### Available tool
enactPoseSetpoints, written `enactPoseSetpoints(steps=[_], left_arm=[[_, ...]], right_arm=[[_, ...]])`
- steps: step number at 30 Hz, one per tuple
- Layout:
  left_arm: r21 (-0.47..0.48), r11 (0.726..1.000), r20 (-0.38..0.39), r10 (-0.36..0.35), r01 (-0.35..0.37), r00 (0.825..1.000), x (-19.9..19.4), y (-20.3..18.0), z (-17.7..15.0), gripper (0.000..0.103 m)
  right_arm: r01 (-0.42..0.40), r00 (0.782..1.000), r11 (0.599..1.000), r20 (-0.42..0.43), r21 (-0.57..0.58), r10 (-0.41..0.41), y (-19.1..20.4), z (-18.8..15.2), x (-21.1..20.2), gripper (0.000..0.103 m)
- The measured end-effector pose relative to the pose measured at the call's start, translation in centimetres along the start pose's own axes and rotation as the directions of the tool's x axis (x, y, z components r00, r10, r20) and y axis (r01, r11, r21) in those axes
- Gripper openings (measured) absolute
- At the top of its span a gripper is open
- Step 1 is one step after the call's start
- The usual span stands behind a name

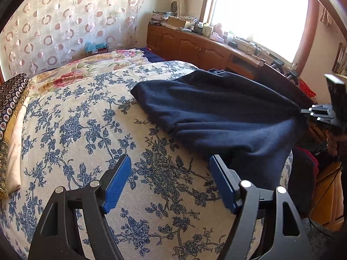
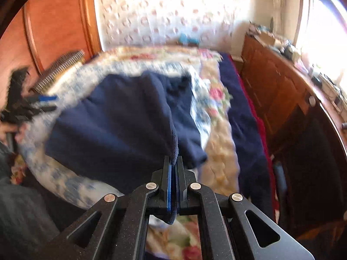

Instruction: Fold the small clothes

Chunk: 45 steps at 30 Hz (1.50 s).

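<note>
From your left wrist camera, your left gripper (image 1: 170, 182) hangs over the bed (image 1: 82, 117) with its 2 blue fingers (image 1: 117, 184) spread wide and only floral bedspread between them. 1 navy garment (image 1: 216, 117) lies on the bed's right half, ahead and to the right of those fingers; its long axis runs from a far-left corner resting on the bedspread across to the right edge of the view, where the cloth gathers to a point and lifts off the bed. Your right gripper (image 1: 303, 111) holds that point, closed on the fabric. A wooden cabinet (image 1: 195, 45) runs under the window beyond. From your right wrist camera, which is blurred, your right gripper (image 2: 173, 162) has its 2 fingers (image 2: 168, 182) pressed together on a fold of the navy garment (image 2: 121, 125), with a tongue of cloth hanging out below them. The garment stretches away from the fingers toward the far left, draped over the bed (image 2: 65, 184). Your left gripper (image 2: 46, 103) shows at the left edge, beside the cloth and not touching it, fingers apart.
</note>
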<state>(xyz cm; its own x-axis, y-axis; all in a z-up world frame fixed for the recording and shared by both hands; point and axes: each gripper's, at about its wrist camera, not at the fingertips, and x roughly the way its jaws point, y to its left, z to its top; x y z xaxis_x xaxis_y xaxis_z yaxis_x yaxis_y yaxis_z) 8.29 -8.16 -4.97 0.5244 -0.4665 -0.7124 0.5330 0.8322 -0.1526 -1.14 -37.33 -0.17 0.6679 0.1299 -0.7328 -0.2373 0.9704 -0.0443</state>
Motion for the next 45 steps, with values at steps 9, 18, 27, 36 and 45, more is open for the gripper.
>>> enactPoseSetpoints(steps=[9, 18, 27, 36, 45], left_arm=[[-0.003, 0.999, 0.032, 0.055, -0.054, 0.998, 1.1, 1.0, 2.6, 0.076], [0.02, 0.997, 0.013, 0.081, -0.081, 0.997, 4.2, 1.5, 6.0, 0.076], [0.02, 0.996, -0.013, 0.084, -0.083, 0.996, 6.8, 2.1, 7.7, 0.076], [-0.015, 0.996, -0.054, 0.083, -0.084, 0.995, 9.6, 3.9, 8.0, 0.076], [-0.056, 0.997, -0.072, 0.052, -0.056, 0.996, 11.4, 4.6, 9.0, 0.066]], right_arm=[[-0.05, 0.992, 0.999, 0.121, 0.011, 0.048, 0.5, 5.6, 1.7, 0.047], [-0.137, 0.989, 0.988, 0.071, 0.071, 0.132, 0.6, 13.3, 10.9, 0.047], [-0.171, 0.977, 0.973, -0.101, 0.153, 0.187, -1.2, 17.4, 18.2, 0.041], [-0.026, 0.994, 1.0, 0.11, 0.004, 0.025, -2.0, 21.4, 14.3, 0.003], [-0.024, 1.0, 0.999, 0.006, 0.031, 0.024, -2.0, 20.3, 17.7, 0.065]])
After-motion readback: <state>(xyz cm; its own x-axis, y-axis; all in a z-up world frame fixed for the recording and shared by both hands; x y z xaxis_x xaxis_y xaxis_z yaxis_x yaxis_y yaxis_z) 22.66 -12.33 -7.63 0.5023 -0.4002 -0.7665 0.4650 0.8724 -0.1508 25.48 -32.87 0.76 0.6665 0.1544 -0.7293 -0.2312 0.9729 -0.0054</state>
